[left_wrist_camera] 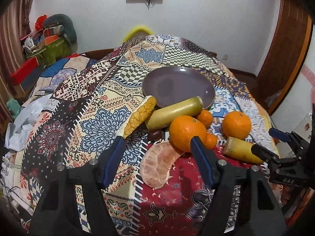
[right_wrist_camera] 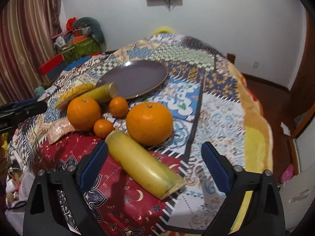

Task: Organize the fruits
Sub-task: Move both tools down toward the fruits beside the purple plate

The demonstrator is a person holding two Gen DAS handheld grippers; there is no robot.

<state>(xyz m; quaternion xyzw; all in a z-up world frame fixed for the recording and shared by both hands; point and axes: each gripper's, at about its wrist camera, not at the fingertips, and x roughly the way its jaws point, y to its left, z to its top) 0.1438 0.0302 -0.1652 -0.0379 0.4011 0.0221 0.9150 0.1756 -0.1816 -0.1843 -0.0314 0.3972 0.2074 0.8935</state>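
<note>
A purple plate [left_wrist_camera: 178, 86] [right_wrist_camera: 135, 78] sits on the patterned cloth with the fruit in front of it. My left gripper [left_wrist_camera: 157, 143] is open above a peeled pomelo segment [left_wrist_camera: 157, 167], its pads apart from it; a large orange [left_wrist_camera: 187, 132] is just beyond its right finger. My right gripper [right_wrist_camera: 155, 147] is open around a yellow stalk piece [right_wrist_camera: 143, 165], not pressing it. Behind that piece sit a second large orange [right_wrist_camera: 149, 123] and two small tangerines [right_wrist_camera: 118, 106] [right_wrist_camera: 102, 127]. Another yellow stalk piece [left_wrist_camera: 175, 114] and a pomelo rind wedge [left_wrist_camera: 139, 118] lean on the plate's near rim.
A small dark fruit [left_wrist_camera: 154, 134] lies between the rind and the large orange. The cloth-covered table [right_wrist_camera: 216, 118] drops off at the right to a wooden floor. Boxes and a green bag [left_wrist_camera: 53, 49] stand at the back left by a curtain.
</note>
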